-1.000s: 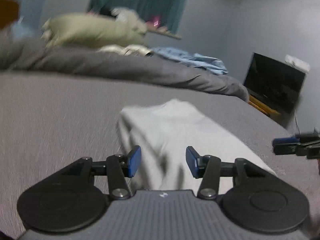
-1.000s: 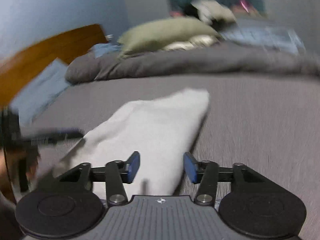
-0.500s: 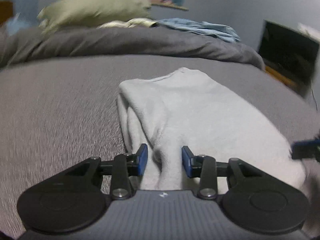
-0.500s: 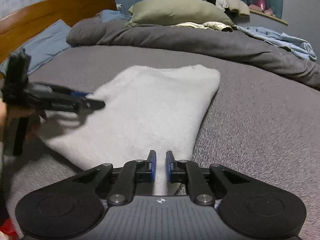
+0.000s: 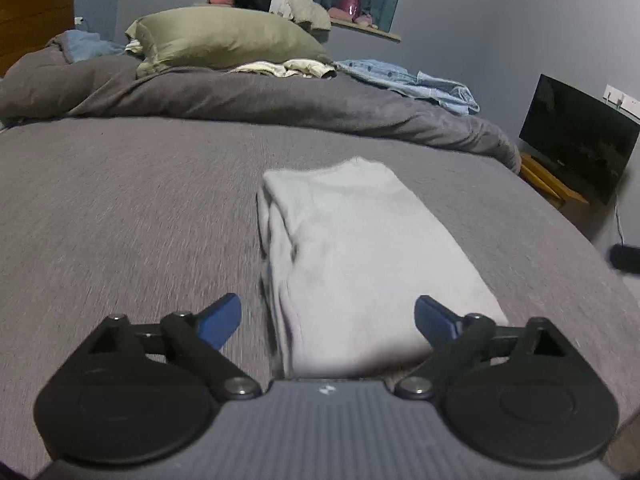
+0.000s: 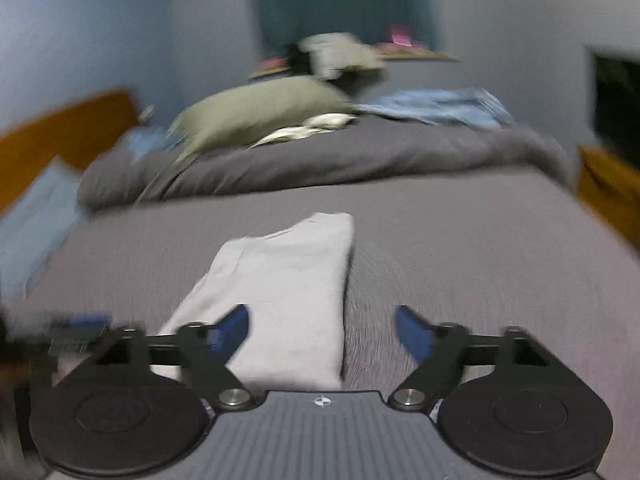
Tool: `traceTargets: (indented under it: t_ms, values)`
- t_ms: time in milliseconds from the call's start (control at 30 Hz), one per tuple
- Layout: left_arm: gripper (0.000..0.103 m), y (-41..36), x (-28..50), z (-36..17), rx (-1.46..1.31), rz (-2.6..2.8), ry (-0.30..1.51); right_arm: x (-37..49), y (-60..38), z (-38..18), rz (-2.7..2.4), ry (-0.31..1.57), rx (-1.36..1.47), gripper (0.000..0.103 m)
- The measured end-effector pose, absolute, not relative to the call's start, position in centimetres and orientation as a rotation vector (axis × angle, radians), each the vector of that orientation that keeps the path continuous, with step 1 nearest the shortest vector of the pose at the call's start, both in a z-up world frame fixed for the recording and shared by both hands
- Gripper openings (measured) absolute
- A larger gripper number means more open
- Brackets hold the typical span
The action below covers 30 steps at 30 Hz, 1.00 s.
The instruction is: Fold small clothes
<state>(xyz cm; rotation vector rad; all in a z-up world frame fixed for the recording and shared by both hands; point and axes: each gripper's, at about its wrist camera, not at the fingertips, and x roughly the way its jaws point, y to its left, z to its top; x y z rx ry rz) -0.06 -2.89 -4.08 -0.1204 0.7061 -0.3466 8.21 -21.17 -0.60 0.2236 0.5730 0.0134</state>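
folded pale garment (image 5: 360, 248) on bed (image 5: 120, 208) | soft, light, limp; take near-edge corners | left tongs (image 5: 327, 318), right tongs (image 6: 322, 330) just spread apart, empty

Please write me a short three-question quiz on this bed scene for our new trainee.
1. True or false: the left hand-held gripper is clamped on the folded white garment.
2. What lies on the rumpled grey blanket to the right of the green pillow? A) a towel B) a light blue denim garment C) a book
3. Fill in: the white garment lies on the grey ____.

Key:
1. False. Its jaws stand wide open, having just opened, and grip nothing; the right hand-held gripper is open likewise.
2. B
3. Bed sheet.
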Motion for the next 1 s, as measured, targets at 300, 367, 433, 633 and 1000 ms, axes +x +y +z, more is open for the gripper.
traceTargets:
  t_ms: [300, 367, 433, 633, 1000]
  values:
    - [0.097, -3.8, -6.1, -7.3, -0.017, -0.344, 0.744, 6.9, -17.8, -8.5, -0.012, 0.719, -0.046, 0.103]
    - [0.097, -4.1, -5.9, -8.7, -0.015, -0.343, 0.757, 7.0, -17.3, -9.7, -0.009, 0.736, -0.033, 0.103]
    - [0.097, -4.4, -5.5, -10.2, -0.013, -0.349, 0.755, 7.3, -17.2, -10.9, -0.012, 0.744, -0.019, 0.103]
    - [0.103, -5.3, -3.9, -13.9, 0.035, -0.303, 0.787, 8.7, -16.4, -14.0, 0.042, 0.719, -0.003, 0.103]
    - [0.103, -4.9, -4.1, -17.0, 0.065, -0.341, 0.696, 10.6, -16.4, -18.2, 0.033, 0.708, -0.028, 0.103]
